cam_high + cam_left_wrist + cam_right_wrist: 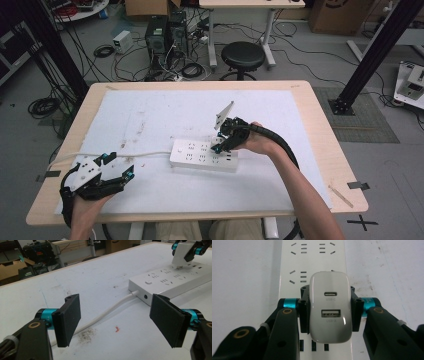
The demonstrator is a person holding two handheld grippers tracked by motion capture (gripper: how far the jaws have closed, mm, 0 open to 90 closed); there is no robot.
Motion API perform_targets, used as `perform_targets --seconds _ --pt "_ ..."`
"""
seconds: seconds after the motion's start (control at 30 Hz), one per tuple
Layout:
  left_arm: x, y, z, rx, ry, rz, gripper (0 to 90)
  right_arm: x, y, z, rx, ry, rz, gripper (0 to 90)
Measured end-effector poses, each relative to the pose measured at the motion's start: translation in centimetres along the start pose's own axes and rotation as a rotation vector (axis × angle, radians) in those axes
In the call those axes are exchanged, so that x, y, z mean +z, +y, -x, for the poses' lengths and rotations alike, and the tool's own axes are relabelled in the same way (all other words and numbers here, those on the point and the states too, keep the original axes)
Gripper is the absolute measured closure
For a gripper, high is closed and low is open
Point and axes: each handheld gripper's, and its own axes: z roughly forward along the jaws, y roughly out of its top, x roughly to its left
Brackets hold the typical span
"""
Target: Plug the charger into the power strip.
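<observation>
A white power strip point(202, 155) lies mid-table on a white mat, its cord point(120, 155) running off to the left. My right gripper point(218, 145) is shut on a white USB charger point(330, 307), pads pressing both its sides, and holds it at the strip's top face point(312, 255). In the left gripper view the charger point(181, 253) stands at the strip's point(172, 280) far end with its prongs at the sockets. My left gripper point(117, 167) rests near the table's front left corner, jaws wide apart point(115, 320) with nothing between them.
The white mat point(150, 115) covers most of the wooden table point(320, 130). A small reddish scrap point(116, 328) and dark smudges lie on the mat near the cord point(107, 312). A thin wooden stick point(341, 195) lies at the table's front right corner. A black stool point(242, 55) stands beyond the far edge.
</observation>
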Motion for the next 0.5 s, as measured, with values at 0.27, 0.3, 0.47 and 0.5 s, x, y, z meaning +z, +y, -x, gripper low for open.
perform_targets --seconds 0.27,0.3,0.47,0.5 --pt "0.3 0.49 0.22 0.012 -0.004 -0.001 25.0 0.84 0.73 -0.56 -0.1 -0.017 -0.079 63.5" --pt "0.32 0.49 0.21 0.012 -0.006 0.0 24.9 0.83 0.54 -0.57 -0.094 -0.019 -0.065 63.5" --pt "0.55 0.41 0.18 0.01 -0.008 -0.009 25.0 0.83 0.44 -0.63 -0.085 -0.025 -0.058 63.5" --pt "0.6 0.41 0.26 0.009 -0.007 -0.006 25.0 0.85 0.36 -0.7 -0.083 -0.031 -0.052 63.6"
